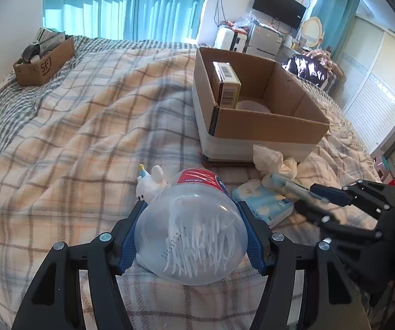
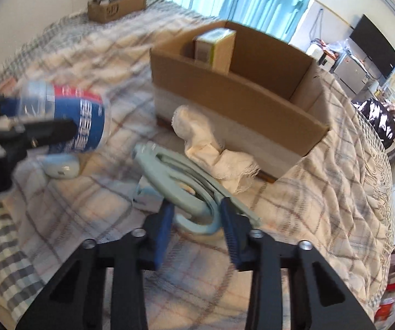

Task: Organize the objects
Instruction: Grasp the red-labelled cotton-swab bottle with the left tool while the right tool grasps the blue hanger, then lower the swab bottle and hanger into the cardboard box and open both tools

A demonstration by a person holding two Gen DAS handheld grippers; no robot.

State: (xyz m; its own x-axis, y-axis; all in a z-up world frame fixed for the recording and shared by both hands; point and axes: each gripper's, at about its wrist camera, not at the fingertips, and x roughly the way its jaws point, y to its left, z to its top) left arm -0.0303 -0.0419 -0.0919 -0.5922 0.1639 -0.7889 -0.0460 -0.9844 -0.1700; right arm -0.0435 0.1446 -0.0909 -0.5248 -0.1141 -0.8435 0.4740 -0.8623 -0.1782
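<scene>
We see right view motion-blurred; jar (image 2: 79,121) label unreadable. White lid (image 1: 252,106) in box (image 1: 269,129) half hidden behind wall.

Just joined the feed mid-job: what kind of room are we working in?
Most likely a bedroom: the work surface is a bed with a plaid blanket, with window curtains behind and a wall-mounted TV beside a wardrobe.

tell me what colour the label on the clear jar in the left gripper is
Red and blue with white lettering, on the jar held by the left gripper; it shows best in the right wrist view.
</scene>
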